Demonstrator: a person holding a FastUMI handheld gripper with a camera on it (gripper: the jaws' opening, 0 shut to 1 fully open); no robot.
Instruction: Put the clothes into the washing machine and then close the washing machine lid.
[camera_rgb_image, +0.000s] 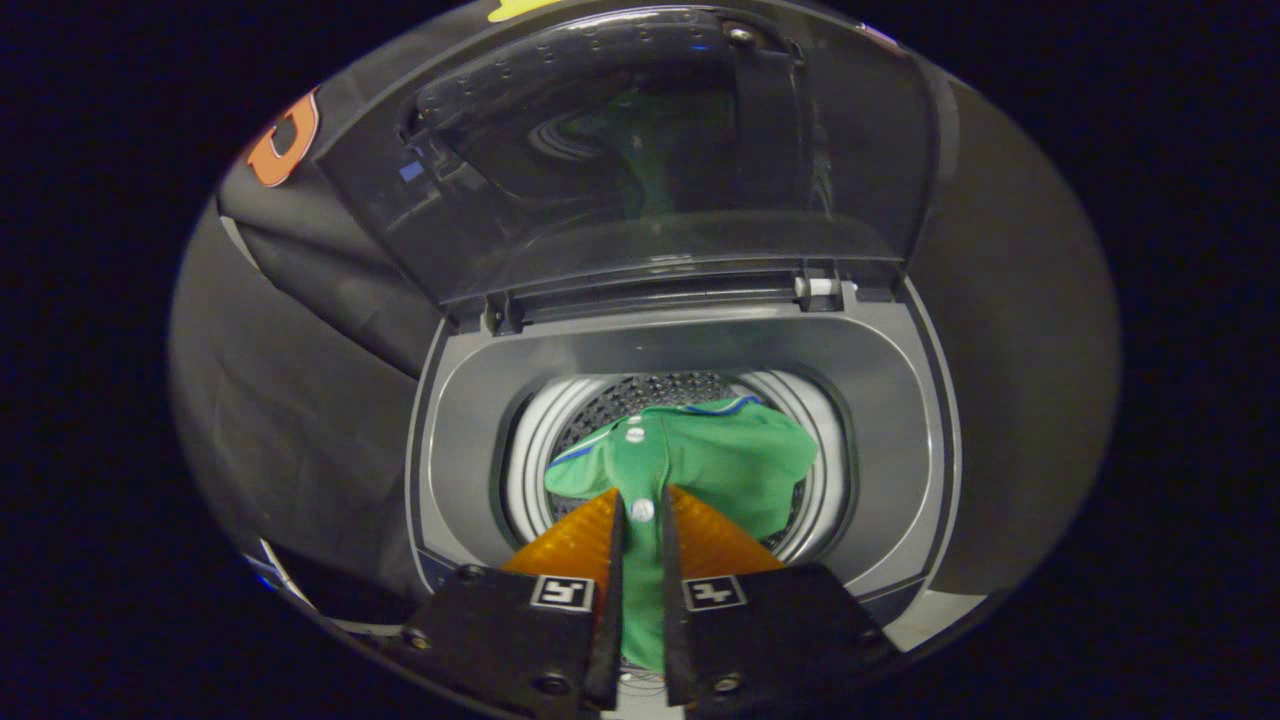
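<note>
hand-held gripper (641, 520) clamped on green shirt (700, 460), over washing machine (900, 420) drum, lid (640, 150) up

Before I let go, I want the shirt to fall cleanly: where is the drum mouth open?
Gripper is shut on the green buttoned shirt, which covers most of the perforated steel drum. Bare patches: drum's far wall beyond the collar, and the grey plastic surround under the raised tinted lid.

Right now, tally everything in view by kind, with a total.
Washing machine: 1
Lid, standing open: 1
Green shirt, hanging into the drum: 1
White buttons on the shirt: 2
Gripper, shut on the green shirt: 1
Total: 6
</note>
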